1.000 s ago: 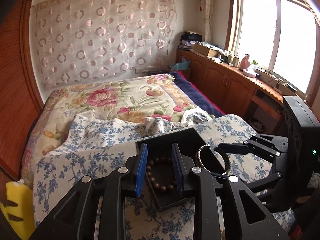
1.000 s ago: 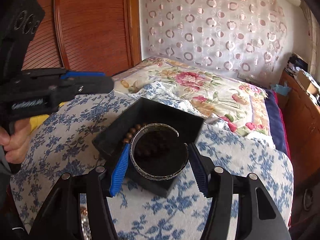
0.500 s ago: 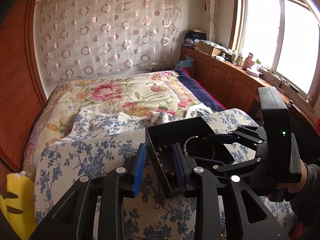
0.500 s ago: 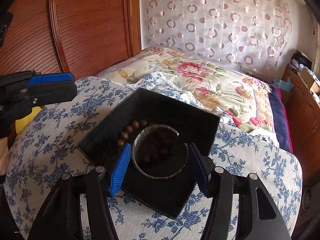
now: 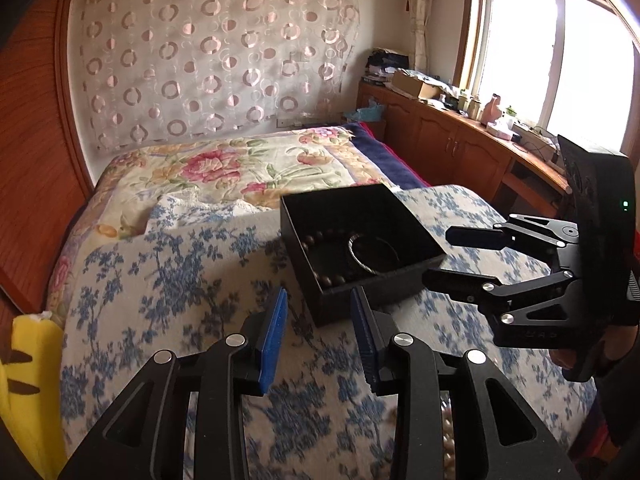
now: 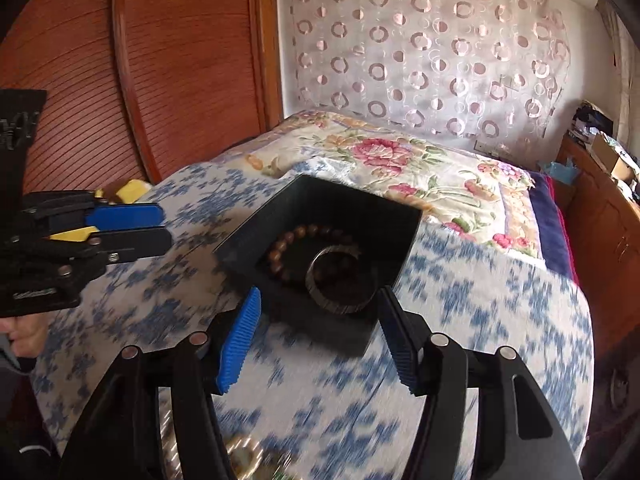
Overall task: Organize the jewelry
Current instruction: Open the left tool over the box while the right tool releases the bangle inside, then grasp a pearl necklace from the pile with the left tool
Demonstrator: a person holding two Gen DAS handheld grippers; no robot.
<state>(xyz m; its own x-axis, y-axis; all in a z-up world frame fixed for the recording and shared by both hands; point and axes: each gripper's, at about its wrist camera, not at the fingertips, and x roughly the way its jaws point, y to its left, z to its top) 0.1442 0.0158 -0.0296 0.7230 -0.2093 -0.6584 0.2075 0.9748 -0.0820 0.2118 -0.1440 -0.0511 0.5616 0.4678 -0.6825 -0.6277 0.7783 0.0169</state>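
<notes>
— What lies ahead of the left tool?
— A bed (image 5: 240, 168) with a floral quilt, and nearer, a blue-flowered cloth (image 5: 168, 280) spread under the tool. Behind the bed hangs a sheer curtain (image 5: 216, 60) with pink rings against a pale wall.
— And to its right?
— A window (image 5: 560, 60), very bright, daylight pouring in. Under it runs a wooden cabinet (image 5: 460, 148) with a cluttered top; the small items there are hard to make out.
— To its left?
— A reddish wood panel (image 5: 36, 184), ribbed, and a yellow cushion (image 5: 28, 380) low at the edge.
— From the right tool?
— The same panel (image 6: 180, 60) stands ahead left, the curtain (image 6: 432, 48) ahead right.
</notes>
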